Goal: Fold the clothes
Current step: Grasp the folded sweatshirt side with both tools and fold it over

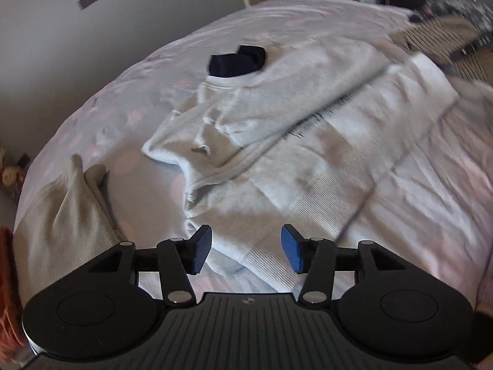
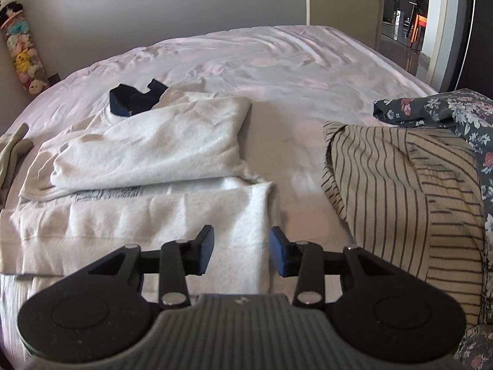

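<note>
On the bed point(image 2: 277, 61), your white sweatshirt point(image 2: 148, 154) is lying flat and partly folded, with one side already flipped over the body so a strip of dark print peeks out along the fold. Your left gripper point(image 1: 246, 248) has its jaws apart with nothing between them, hanging right over the ribbed hem at the near edge of the sweatshirt. Your right gripper point(image 2: 242, 251) is spread too, holding nothing, sitting over the sweatshirt's near right corner. A dark navy item point(image 2: 135, 98) lies at the collar end, touching the sweatshirt. Off to your right there's a striped beige garment point(image 2: 400, 178) with a dark floral one point(image 2: 446, 111) partly on top of it, both apart from the sweatshirt. A beige garment point(image 1: 64, 203) sits near the left edge of the bed. The left view is a bit motion-blurred on its right side.
</note>
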`<state>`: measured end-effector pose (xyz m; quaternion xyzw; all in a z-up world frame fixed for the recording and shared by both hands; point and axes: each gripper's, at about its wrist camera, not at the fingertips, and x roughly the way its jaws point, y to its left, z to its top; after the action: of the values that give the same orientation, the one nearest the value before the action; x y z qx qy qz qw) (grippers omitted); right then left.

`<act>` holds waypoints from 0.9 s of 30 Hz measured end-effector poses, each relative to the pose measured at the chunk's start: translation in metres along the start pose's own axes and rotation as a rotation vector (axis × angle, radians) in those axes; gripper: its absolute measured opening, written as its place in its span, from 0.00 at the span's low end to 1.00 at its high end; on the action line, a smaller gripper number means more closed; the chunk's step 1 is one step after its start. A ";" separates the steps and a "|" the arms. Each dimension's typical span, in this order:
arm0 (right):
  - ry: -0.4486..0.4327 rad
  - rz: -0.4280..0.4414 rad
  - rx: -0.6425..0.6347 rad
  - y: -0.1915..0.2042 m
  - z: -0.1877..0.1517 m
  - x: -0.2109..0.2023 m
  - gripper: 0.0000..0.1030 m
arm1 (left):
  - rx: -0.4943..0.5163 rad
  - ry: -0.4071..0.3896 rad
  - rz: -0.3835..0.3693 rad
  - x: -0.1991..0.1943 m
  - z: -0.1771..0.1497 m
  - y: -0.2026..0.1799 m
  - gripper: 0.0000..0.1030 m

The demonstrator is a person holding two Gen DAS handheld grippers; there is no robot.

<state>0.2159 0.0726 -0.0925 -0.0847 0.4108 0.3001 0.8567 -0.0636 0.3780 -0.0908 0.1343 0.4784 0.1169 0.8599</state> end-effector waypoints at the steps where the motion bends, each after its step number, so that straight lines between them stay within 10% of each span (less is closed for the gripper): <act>1: 0.013 0.005 0.003 0.006 -0.006 -0.002 0.42 | 0.062 0.017 -0.003 0.003 -0.001 -0.012 0.47; 9: 0.029 0.085 0.183 0.022 -0.050 -0.008 0.42 | 0.439 0.120 0.027 0.041 -0.025 -0.073 0.48; 18: 0.017 0.074 0.249 0.016 -0.054 -0.004 0.49 | 0.451 0.161 0.053 0.081 -0.033 -0.066 0.53; 27: 0.041 0.055 0.195 0.022 -0.055 0.007 0.51 | 0.581 0.111 0.129 0.082 -0.039 -0.071 0.20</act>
<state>0.1706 0.0715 -0.1309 0.0043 0.4576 0.2804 0.8438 -0.0502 0.3432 -0.1996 0.3984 0.5284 0.0367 0.7488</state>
